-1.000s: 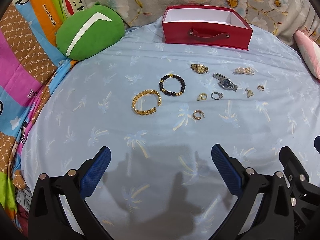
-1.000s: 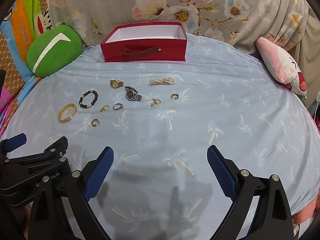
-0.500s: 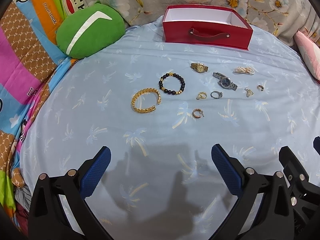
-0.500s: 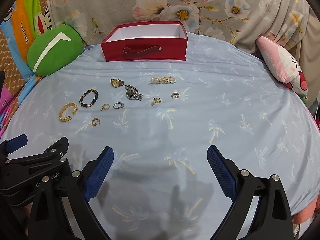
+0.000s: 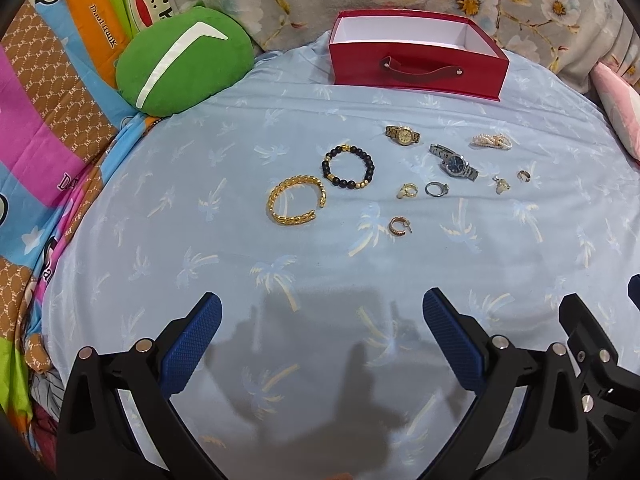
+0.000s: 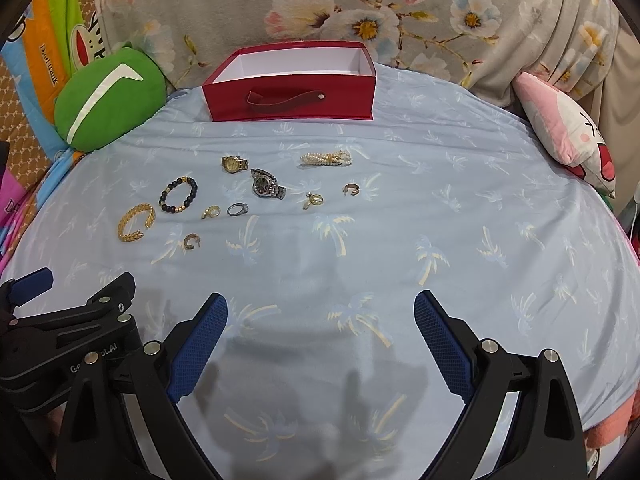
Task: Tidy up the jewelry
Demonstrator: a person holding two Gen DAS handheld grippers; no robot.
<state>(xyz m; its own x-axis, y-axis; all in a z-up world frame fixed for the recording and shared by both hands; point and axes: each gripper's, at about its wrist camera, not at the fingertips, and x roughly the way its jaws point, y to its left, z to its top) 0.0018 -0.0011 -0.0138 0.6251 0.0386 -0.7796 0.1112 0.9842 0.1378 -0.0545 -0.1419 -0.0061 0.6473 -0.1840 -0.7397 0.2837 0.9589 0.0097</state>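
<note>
Jewelry lies spread on the blue palm-print sheet: a gold cuff bracelet (image 5: 295, 202) (image 6: 135, 222), a black bead bracelet (image 5: 347, 166) (image 6: 179, 194), a gold watch (image 5: 403, 135) (image 6: 233, 163), a silver watch (image 5: 454, 163) (image 6: 267, 189), a pearl bracelet (image 5: 491, 141) (image 6: 326, 158) and several small rings and earrings (image 5: 399, 225). An open red box (image 5: 416, 65) (image 6: 291, 94) with a white inside stands behind them. My left gripper (image 5: 322, 334) and right gripper (image 6: 320, 328) are open and empty, side by side well short of the jewelry.
A green round cushion (image 5: 182, 60) lies at the left of the box. A pink cushion (image 6: 568, 128) lies at the right. Floral fabric (image 6: 360, 8) rises behind the box. A colourful blanket (image 5: 48, 120) borders the sheet on the left.
Both grippers have drifted slightly; the jewelry and box sit a touch higher in both views. Nothing was taken hold of.
</note>
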